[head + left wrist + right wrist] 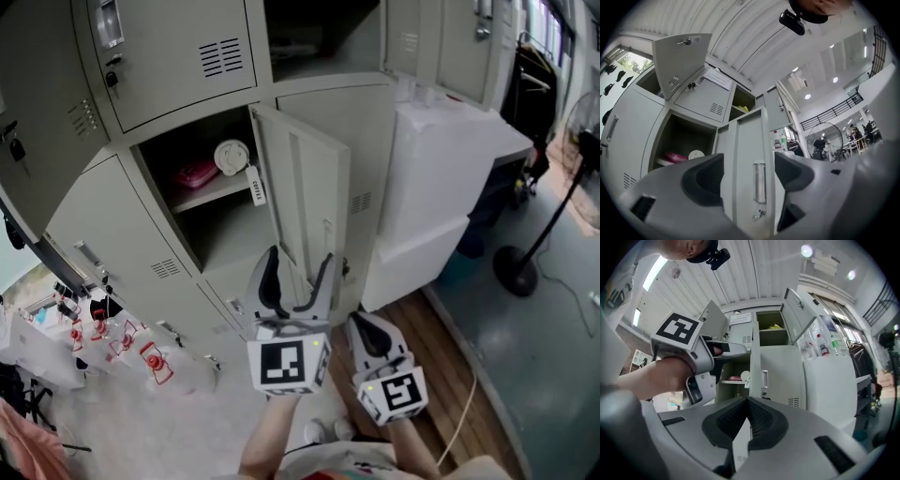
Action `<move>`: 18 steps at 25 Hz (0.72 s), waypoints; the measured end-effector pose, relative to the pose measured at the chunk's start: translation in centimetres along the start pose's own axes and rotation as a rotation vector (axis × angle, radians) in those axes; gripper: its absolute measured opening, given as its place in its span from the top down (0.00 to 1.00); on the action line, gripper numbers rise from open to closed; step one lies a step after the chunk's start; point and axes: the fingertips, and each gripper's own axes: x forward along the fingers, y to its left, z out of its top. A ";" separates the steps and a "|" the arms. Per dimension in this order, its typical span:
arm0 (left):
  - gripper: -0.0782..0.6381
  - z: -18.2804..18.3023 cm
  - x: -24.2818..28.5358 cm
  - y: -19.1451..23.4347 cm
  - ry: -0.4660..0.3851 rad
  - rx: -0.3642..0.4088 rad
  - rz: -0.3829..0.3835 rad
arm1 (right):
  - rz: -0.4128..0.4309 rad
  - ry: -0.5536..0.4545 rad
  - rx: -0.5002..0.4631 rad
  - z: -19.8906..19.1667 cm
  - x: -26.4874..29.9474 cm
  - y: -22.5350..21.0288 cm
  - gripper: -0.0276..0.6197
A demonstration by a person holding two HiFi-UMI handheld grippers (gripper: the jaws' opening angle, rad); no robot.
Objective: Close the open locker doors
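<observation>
A grey locker door (307, 192) in the middle row stands swung out, showing a shelf with a pink item (197, 173) and a white round thing (231, 157). My left gripper (300, 267) is open, just below and in front of the door's lower edge. In the left gripper view the door (743, 150) and its handle (760, 183) show between the spread jaws of the left gripper (749, 173), apart from them. My right gripper (367, 326) is shut on nothing, lower right of the left one. The right gripper (747, 408) looks at the same door (755, 371). Upper locker doors (679, 56) (797, 315) also hang open.
A white box-shaped cabinet (441, 178) stands right of the lockers. A fan stand (525, 262) is on the floor at right. Clear bags with red print (141, 356) lie at lower left. A wooden platform (441, 366) runs under the lockers.
</observation>
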 end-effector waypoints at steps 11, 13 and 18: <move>0.45 -2.1 3.3 -2.7 0.034 0.044 -0.008 | -0.079 -0.006 0.026 -0.1 -1.8 -2.7 0.95; 0.45 -2.3 3.6 -2.7 0.042 0.050 -0.004 | -0.082 -0.006 0.027 -0.1 -2.0 -2.9 0.95; 0.45 -3.1 4.2 -1.9 0.081 0.128 0.020 | -0.074 -0.011 0.026 0.0 -1.9 -3.0 0.95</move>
